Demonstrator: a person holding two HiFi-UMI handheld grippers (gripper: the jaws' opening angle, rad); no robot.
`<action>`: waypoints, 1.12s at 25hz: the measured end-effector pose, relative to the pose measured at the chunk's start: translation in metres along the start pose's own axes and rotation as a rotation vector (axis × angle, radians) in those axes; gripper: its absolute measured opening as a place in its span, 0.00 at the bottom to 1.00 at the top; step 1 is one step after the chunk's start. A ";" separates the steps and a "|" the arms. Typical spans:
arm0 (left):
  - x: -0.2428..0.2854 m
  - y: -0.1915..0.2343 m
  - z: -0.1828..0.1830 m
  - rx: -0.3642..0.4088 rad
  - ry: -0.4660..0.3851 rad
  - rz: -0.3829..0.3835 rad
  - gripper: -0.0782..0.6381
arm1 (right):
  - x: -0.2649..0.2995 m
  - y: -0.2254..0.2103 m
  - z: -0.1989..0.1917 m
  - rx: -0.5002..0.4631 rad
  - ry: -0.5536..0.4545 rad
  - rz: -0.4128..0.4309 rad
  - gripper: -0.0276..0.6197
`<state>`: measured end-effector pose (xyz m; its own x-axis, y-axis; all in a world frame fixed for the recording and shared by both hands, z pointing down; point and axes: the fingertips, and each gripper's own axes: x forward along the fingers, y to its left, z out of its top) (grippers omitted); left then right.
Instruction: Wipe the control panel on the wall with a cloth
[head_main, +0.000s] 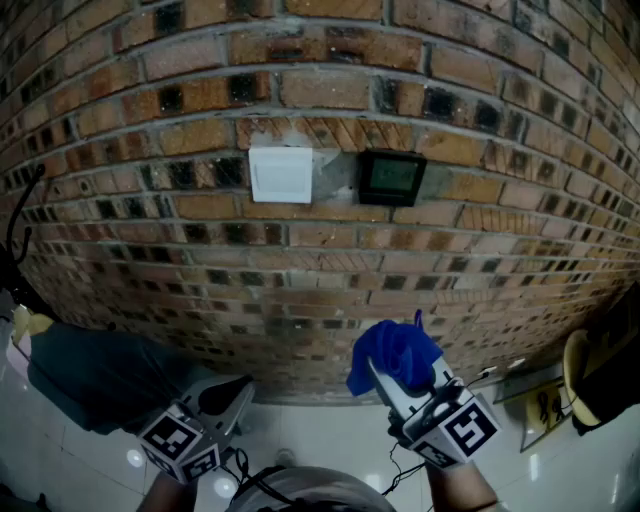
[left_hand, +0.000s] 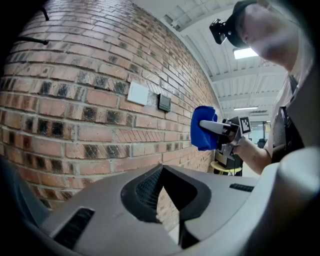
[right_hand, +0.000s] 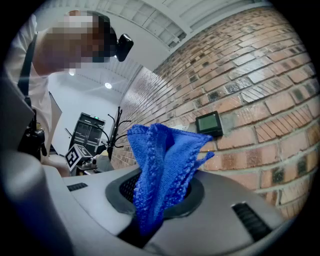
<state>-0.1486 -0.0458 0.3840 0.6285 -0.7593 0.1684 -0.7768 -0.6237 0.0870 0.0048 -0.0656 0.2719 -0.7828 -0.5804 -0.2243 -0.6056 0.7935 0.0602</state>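
control panel (head_main: 392, 177): small dark unit with a greenish screen, mounted on the brick wall (head_main: 330, 270), just right of centre in the upper half of the head view. a white switch plate (head_main: 281, 174) sits just beside it on the left, a patch of grey mortar between them. same panel shows at centre right of the right gripper view (right_hand: 209, 123).

room: glossy pale floor (head_main: 320, 440) along the bottom of the frame; white ceiling with strip lights in both gripper views. dark grey bundle (head_main: 100, 375) at lower left against the wall foot; a yellow-rimmed object (head_main: 577, 370) at the right edge, kind unclear.

cloth (head_main: 395, 355): blue, knitted, bunched, standing up out of the right gripper (head_main: 385, 378), whose jaws are clamped on its lower part. it is below the panel and well apart from it.

left gripper (head_main: 228, 402): lower left, jaws together, nothing between them.
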 end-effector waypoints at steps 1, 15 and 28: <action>0.001 0.009 -0.001 0.008 0.012 -0.009 0.10 | 0.013 -0.005 0.005 -0.015 -0.012 -0.010 0.18; 0.030 0.061 -0.006 0.012 0.026 -0.119 0.10 | 0.134 -0.101 0.076 -0.361 -0.005 -0.264 0.18; 0.073 0.038 0.002 0.003 0.020 -0.132 0.10 | 0.081 -0.191 0.092 -0.439 0.031 -0.420 0.18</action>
<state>-0.1327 -0.1253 0.3976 0.7246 -0.6664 0.1755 -0.6870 -0.7188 0.1068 0.0701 -0.2475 0.1527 -0.4639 -0.8379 -0.2874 -0.8607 0.3497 0.3699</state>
